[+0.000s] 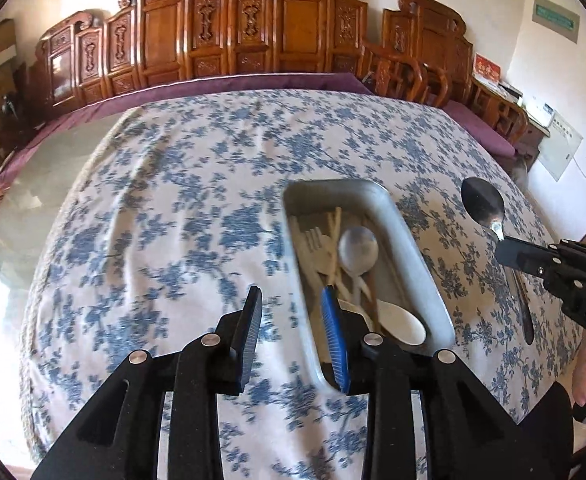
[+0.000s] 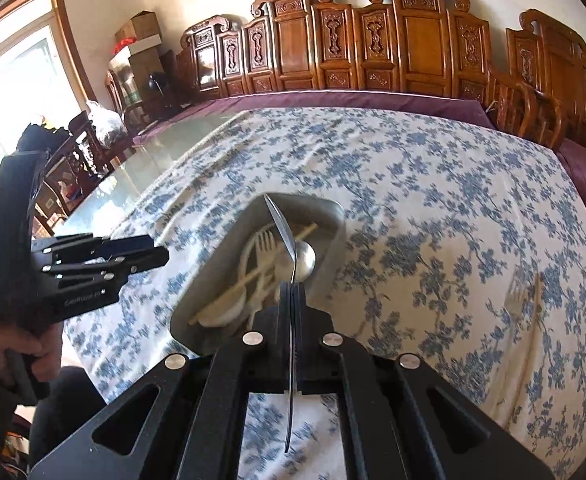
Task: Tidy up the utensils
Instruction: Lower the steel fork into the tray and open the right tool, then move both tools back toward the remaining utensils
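Utensils: a steel spoon (image 2: 285, 224) is clamped by its neck in the right gripper (image 2: 291, 292); a second steel spoon (image 1: 358, 249), a white fork (image 1: 316, 245), chopsticks (image 1: 335, 236) and a white spoon (image 1: 401, 322) are lain in the tray (image 1: 421, 240).
Held spoon: it is carried above the tray, bowl forward, its handle passed back between the fingers.
Tray: a metal one, set on the tablecloth (image 1: 165, 216) toward the near edge of the table.
Loose fork: a pale fork (image 2: 519, 300) is left on the cloth, well apart from the tray, toward the table's right edge.
Right gripper: its fingers are closed tight on the steel spoon.
Left gripper (image 1: 293, 340): its fingers are parted and nothing is seen between them; it is held over the tray's near left rim.
Hands: a hand (image 2: 33, 354) is wrapped around each gripper's grip.
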Demonstrator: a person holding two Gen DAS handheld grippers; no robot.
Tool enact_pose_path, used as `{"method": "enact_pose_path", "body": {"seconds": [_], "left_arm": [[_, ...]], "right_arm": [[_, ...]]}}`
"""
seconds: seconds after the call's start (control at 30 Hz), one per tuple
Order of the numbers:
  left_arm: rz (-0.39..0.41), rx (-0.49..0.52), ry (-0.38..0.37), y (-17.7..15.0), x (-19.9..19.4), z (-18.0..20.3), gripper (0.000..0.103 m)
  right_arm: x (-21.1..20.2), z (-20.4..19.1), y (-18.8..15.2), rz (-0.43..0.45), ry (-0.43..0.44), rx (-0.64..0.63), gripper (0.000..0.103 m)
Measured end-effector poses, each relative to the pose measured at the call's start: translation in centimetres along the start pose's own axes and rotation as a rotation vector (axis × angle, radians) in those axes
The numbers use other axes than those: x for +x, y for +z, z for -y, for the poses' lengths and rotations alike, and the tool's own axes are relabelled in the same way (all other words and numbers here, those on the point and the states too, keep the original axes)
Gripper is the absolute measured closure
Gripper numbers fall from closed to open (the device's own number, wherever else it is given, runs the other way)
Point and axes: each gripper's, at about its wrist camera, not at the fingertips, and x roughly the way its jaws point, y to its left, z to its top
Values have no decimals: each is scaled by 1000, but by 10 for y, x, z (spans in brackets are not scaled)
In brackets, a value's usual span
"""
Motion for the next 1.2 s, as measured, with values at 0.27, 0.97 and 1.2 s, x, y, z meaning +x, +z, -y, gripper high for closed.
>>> {"method": "enact_pose_path", "body": {"seconds": [0.27,0.97,1.2], "left_arm": [[29,-28,22,0,-17,-25,72],[35,-42,16,-3,-18,-40,69],[28,-37,10,-5,-14,-34,69]], "right_arm": [[41,-24,22,-32,43,56,101],[123,-25,22,-137,-42,86,100],[96,-22,26,-67,-10,60,97]]}}
